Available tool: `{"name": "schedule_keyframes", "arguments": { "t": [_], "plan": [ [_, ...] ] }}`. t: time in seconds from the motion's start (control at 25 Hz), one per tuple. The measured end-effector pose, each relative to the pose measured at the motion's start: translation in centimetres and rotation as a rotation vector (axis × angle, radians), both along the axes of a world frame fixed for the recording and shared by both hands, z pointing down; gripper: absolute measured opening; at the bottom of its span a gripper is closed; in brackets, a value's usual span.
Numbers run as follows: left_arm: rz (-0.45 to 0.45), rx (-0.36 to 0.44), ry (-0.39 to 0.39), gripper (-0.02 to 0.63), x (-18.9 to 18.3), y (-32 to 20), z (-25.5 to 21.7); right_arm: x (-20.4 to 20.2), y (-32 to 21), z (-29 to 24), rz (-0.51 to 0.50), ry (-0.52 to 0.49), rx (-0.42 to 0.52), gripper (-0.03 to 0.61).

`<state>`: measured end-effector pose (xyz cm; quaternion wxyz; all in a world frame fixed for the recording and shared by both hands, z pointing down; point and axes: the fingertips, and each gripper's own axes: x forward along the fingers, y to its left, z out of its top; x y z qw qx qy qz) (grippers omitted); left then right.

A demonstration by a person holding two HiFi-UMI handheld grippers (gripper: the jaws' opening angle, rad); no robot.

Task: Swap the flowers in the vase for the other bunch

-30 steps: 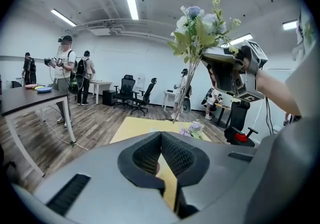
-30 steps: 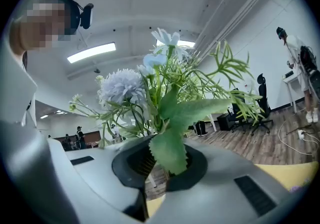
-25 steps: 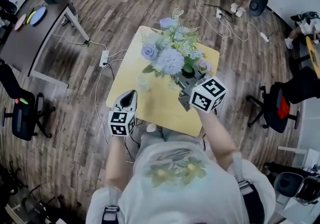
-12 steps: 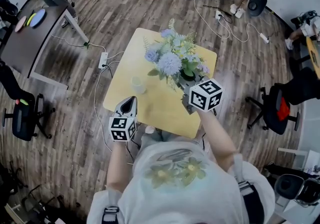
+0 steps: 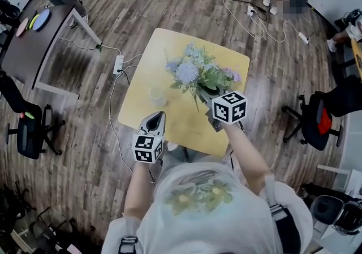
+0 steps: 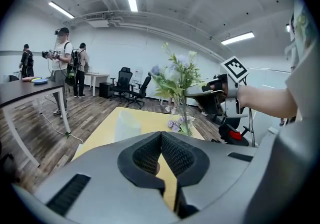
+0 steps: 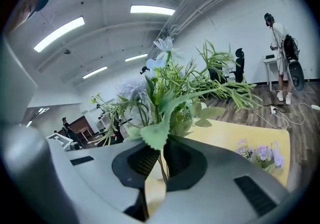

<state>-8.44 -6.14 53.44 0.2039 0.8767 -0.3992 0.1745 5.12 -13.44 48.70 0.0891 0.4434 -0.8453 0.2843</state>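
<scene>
Head view: left gripper (image 5: 159,117) sits at the near-left edge of the table (image 5: 169,43). Its jaws are closed together with nothing between them, so it's idle, probably parked there to steady the vase when needed.

The vase (image 5: 157,96) stands just beyond it, upright on the table's left half, and looks empty. That puts the swap mid-way, with the mouth free for a bunch.

The big blue-and-white bunch (image 5: 192,72) is right of the vase, up in the air and clear of it. It leans heads away and stems toward the person, which suits lowering it stems-first.

Right gripper view: right gripper (image 7: 161,162) is clamped narrow on the thin stems (image 7: 162,170), low under the leaves. My read is that the low grip leaves little stem free to enter the vase.

Far right, a small purple bunch (image 7: 260,157) lies flat on the table, set aside clear of the vase. I can't tell which bunch is the replacement.
</scene>
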Motion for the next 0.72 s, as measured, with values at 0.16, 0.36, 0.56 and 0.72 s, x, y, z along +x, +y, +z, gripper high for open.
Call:
{"name": "schedule_keyframes", "arguments": {
  "t": [0.16,0.36,0.56,0.72],
  "plan": [
    [0.006,-0.025,0.001,0.018,-0.1,-0.6,1.1,-0.3,-1.6,3.4,0.000,0.006,-0.069,0.054],
    [-0.008,-0.058,-0.003,0.018,-0.8,-1.6,2.3,-0.7,-3.9,7.2,0.006,-0.006,-0.155,0.054],
    [-0.016,-0.084,-0.009,0.018,-0.8,-2.5,3.8,-0.9,-5.8,11.4,-0.007,0.025,-0.207,0.054],
    [-0.017,-0.102,-0.004,0.018,-0.7,-3.4,5.1,-1.7,-7.3,14.9,-0.034,0.073,-0.244,0.054]
  ]
}}
